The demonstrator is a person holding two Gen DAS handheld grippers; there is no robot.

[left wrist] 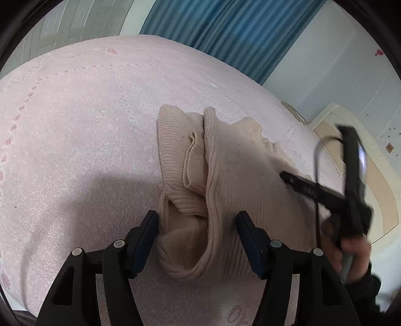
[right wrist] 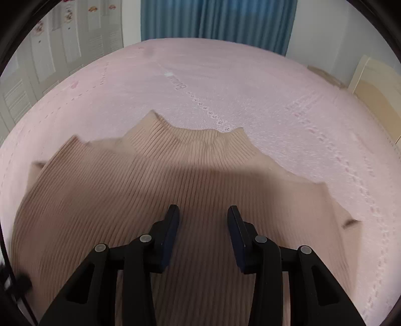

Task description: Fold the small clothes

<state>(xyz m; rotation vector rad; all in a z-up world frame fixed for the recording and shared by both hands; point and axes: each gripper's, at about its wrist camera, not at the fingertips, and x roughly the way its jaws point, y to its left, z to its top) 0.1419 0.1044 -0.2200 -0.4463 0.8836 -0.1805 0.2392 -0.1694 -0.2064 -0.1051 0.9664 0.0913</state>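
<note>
A beige ribbed sweater (left wrist: 235, 170) lies on a pink bedspread (left wrist: 82, 130). In the left wrist view its near end is bunched into folds. That bunch sits between the fingers of my left gripper (left wrist: 196, 220), which stand well apart, the left pad just touching the fabric. A finger (left wrist: 300, 184) of the right gripper, blurred, rests on the sweater's right side, with a person's hand (left wrist: 356, 253) behind it. In the right wrist view the sweater (right wrist: 155, 180) spreads flat with its collar away from me. My right gripper (right wrist: 203, 213) hovers over its middle, fingers apart and nothing pinched.
A blue curtain (right wrist: 215, 20) hangs beyond the bed's far edge. White wardrobe doors (right wrist: 65, 42) stand on the left. A cream headboard (left wrist: 376, 175) borders the bed on the right. Bare bedspread (right wrist: 250, 87) stretches beyond the sweater.
</note>
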